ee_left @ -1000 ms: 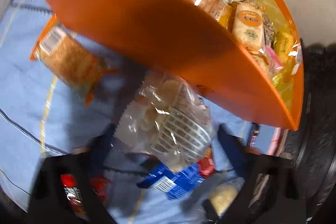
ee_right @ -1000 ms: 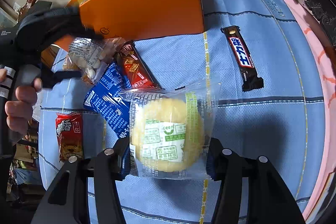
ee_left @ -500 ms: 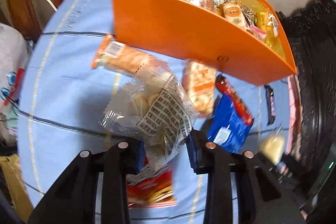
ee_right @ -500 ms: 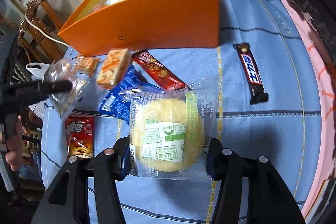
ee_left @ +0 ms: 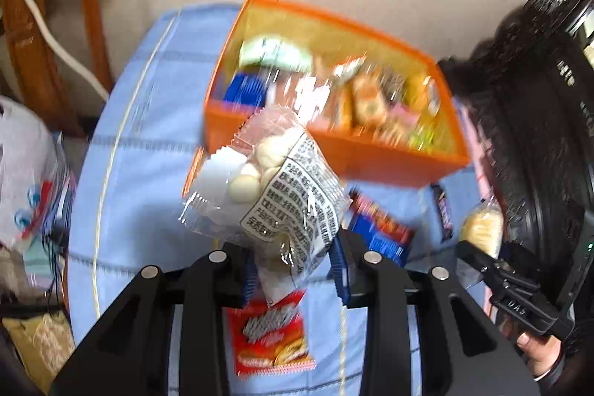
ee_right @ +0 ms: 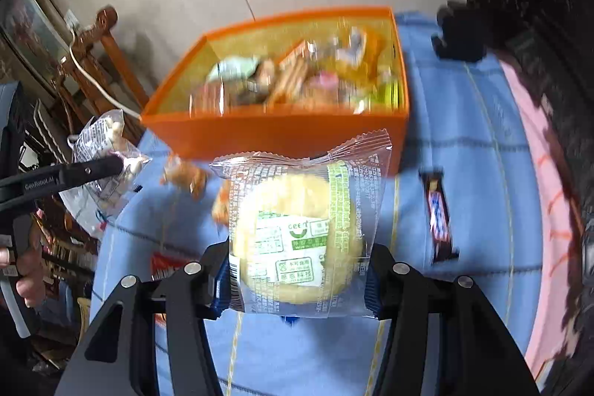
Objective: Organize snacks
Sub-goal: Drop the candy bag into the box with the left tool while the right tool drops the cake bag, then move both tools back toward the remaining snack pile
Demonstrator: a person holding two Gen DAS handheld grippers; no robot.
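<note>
a second ago the left gripper sat low over the clear bag of white balls on the blue cloth, jaws wide. it closed on the bag and lifted it off the cloth. the right gripper rose too, carrying its round cake packet, so the inside of the orange box came into view.

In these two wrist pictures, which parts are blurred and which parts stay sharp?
Left wrist view: the orange box and its snacks are smeared, while the bag of white balls in the left gripper is sharp. Right wrist view: box contents and the chocolate bar are blurred; the round cake packet in the right gripper is crisp.
</note>
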